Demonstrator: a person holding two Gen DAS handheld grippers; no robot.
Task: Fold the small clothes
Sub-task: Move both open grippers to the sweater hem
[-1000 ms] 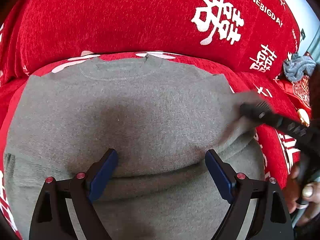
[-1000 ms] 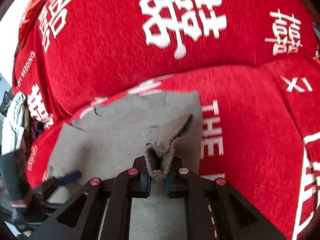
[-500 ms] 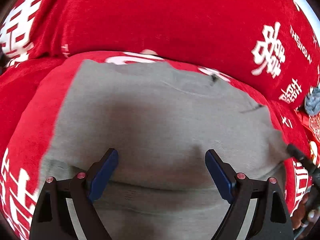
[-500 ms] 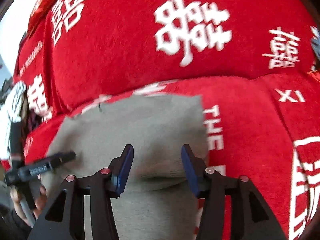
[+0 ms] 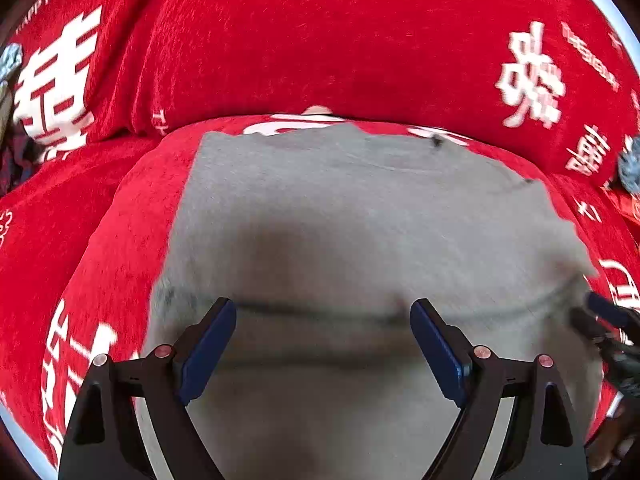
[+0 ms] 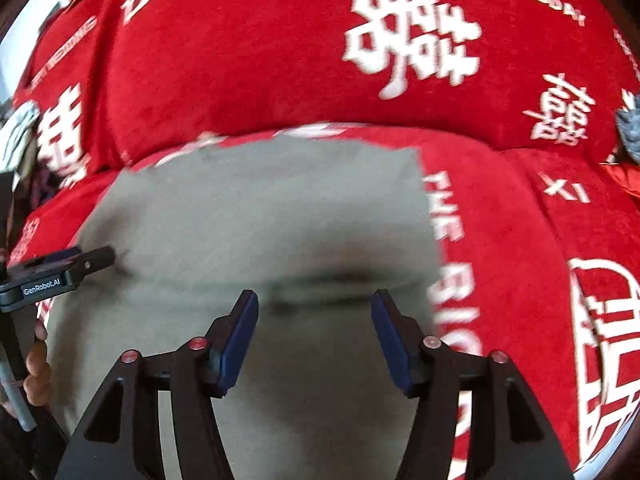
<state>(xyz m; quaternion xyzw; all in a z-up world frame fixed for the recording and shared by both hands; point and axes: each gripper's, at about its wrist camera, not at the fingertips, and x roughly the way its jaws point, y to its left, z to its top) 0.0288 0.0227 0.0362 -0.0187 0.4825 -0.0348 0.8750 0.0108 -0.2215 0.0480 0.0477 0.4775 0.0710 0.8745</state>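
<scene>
A grey knit sweater (image 5: 352, 216) lies flat on a red cushioned seat, its sleeves folded in so it forms a narrow rectangle; it also shows in the right wrist view (image 6: 260, 216). A fold line crosses it just ahead of both grippers. My left gripper (image 5: 322, 340) is open and empty over the sweater's lower part. My right gripper (image 6: 314, 332) is open and empty over the sweater's lower right part. The right gripper's tip shows at the left view's right edge (image 5: 600, 312); the left gripper shows at the right view's left edge (image 6: 60, 272).
The red seat cover (image 5: 100, 260) with white lettering runs under the sweater, and a red backrest cushion (image 6: 280, 60) rises behind it. A grey cloth bundle (image 6: 630, 128) lies at the far right. A person's hand (image 6: 38, 376) holds the left gripper's handle.
One second ago my right gripper was shut on the sweater's sleeve cuff; it has let go and opened, the sleeve now lying flat. Both grippers have shifted left over the sweater.
</scene>
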